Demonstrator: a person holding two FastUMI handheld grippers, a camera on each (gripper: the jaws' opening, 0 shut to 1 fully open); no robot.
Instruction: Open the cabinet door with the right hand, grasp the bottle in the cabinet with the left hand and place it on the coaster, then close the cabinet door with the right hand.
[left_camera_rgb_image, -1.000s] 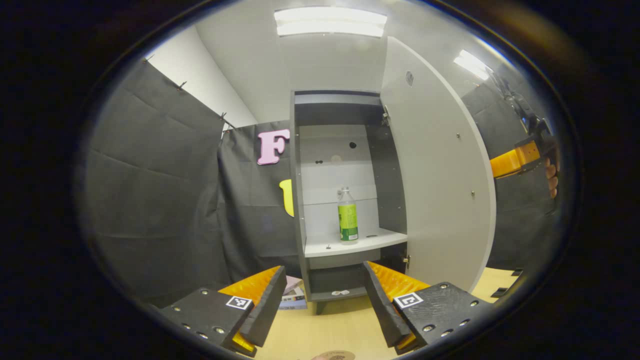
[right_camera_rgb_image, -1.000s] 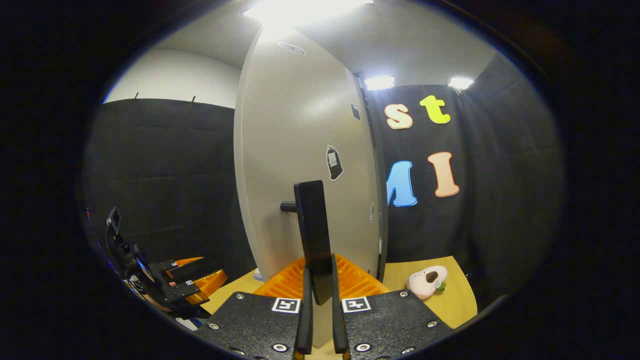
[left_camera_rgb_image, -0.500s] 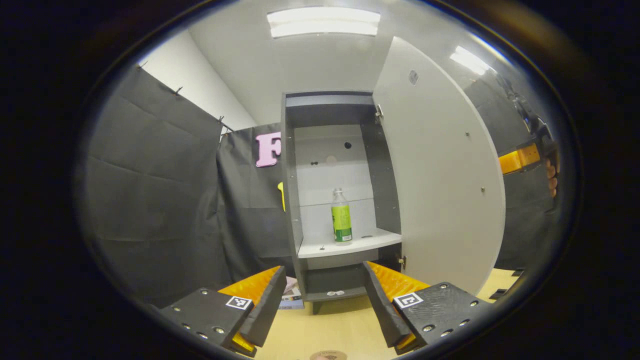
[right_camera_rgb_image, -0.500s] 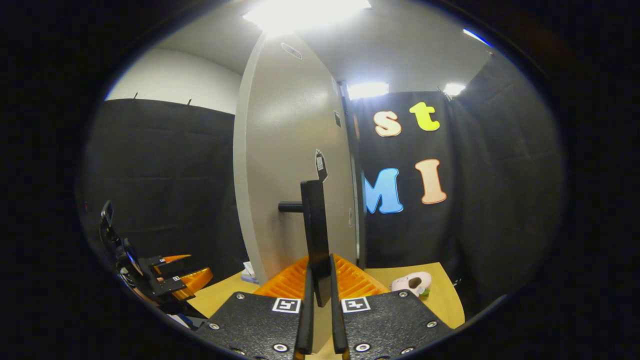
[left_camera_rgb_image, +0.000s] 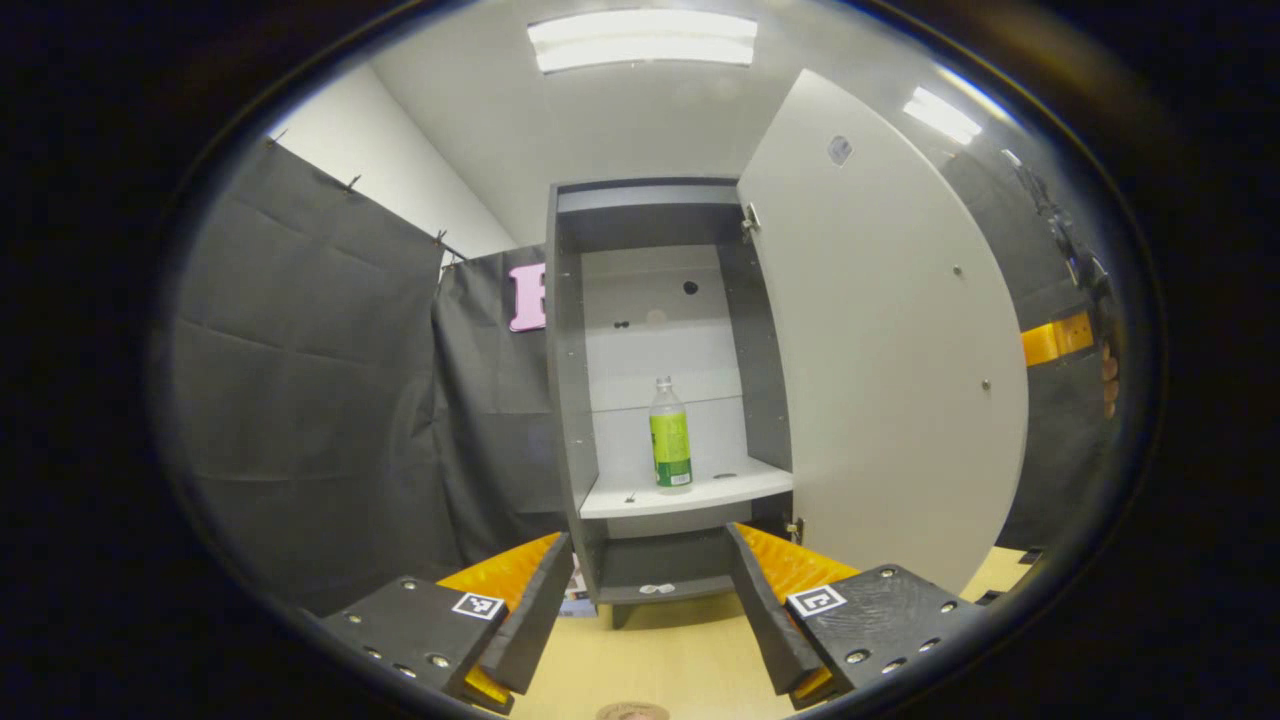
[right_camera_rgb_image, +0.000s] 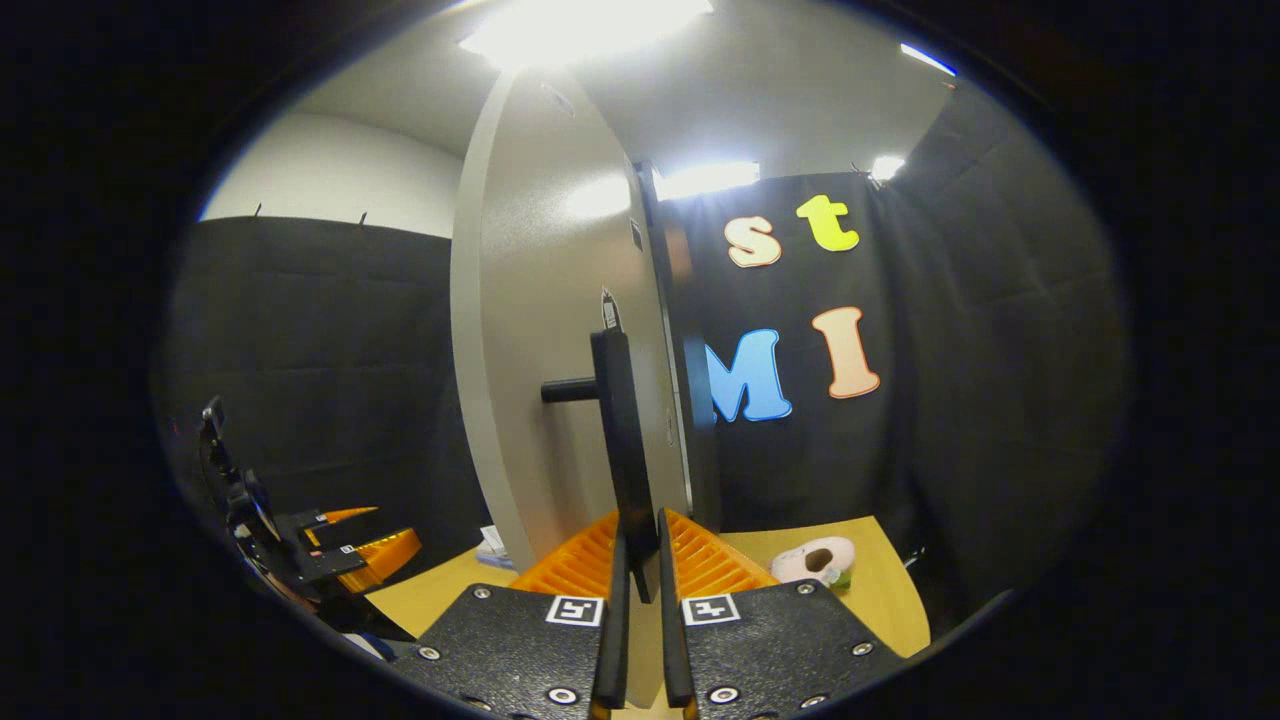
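In the left gripper view, our left gripper (left_camera_rgb_image: 640, 610) hung released at 6 o'clock, jaws wide apart and holding nothing, above the wooden surface (left_camera_rgb_image: 660, 655). The cabinet (left_camera_rgb_image: 565, 400) stood dead ahead with its door (left_camera_rgb_image: 880, 350) swung out toward 3 o'clock. The bottle (left_camera_rgb_image: 670, 447) stood upright on the shelf (left_camera_rgb_image: 690, 495) at the centre, apart from both side walls. At 6 o'clock a sliver of what we took for the coaster (left_camera_rgb_image: 630, 711) peeked in. The right gripper (left_camera_rgb_image: 1060, 338) showed past the door's edge at 3 o'clock.

In the right gripper view, our right gripper (right_camera_rgb_image: 637, 590) was clenched on the door's handle (right_camera_rgb_image: 622, 440), which rose from 6 o'clock to the centre, both fingers pressing its lower end. A plush toy (right_camera_rgb_image: 818, 562) lay on the surface at 5 o'clock, and the left gripper (right_camera_rgb_image: 340, 545) waited at 8 o'clock.

We judged the opening step nearly finished. To do it well, we needed to follow the hinge's arc without twisting the handle, stop once the opening was clear, and hold the door steady while the left gripper went straight in for the bottle's middle.
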